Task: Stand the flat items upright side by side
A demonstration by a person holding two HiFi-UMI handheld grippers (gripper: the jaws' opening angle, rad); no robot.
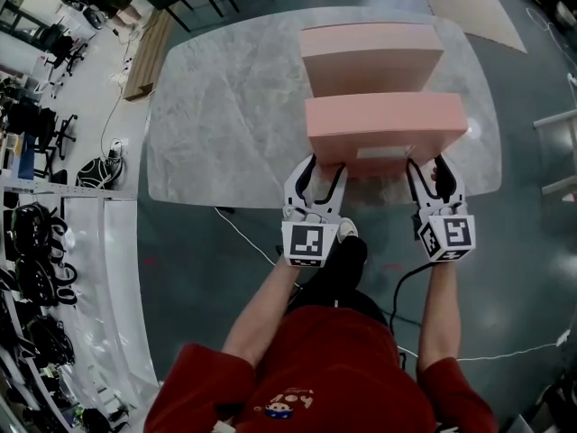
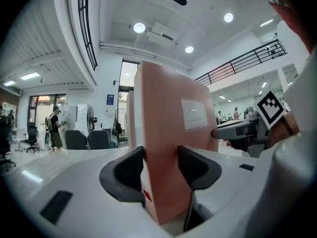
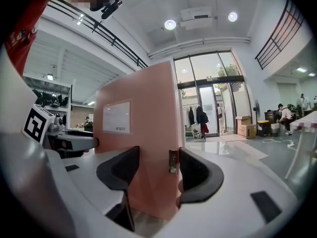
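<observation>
Two flat pink boxes are on the marble table (image 1: pixel 225 124). The far box (image 1: pixel 370 57) lies flat at the back. The near pink box (image 1: pixel 386 120), with a white label on its near side, is held by both grippers at its near edge. My left gripper (image 1: pixel 325 165) is shut on its left end; in the left gripper view the box (image 2: pixel 168 133) fills the gap between the pads (image 2: pixel 161 157). My right gripper (image 1: pixel 425 162) is shut on the right end, and its pads (image 3: pixel 154 157) press the box (image 3: pixel 143 128) beside a small metal clasp (image 3: pixel 173 161).
The near box sits close to the table's front edge. Grey floor with a white cable (image 1: pixel 243 228) lies below that edge. Shelving and chairs (image 1: pixel 41 133) stand far left. A second table's corner (image 1: pixel 559 124) shows at the right.
</observation>
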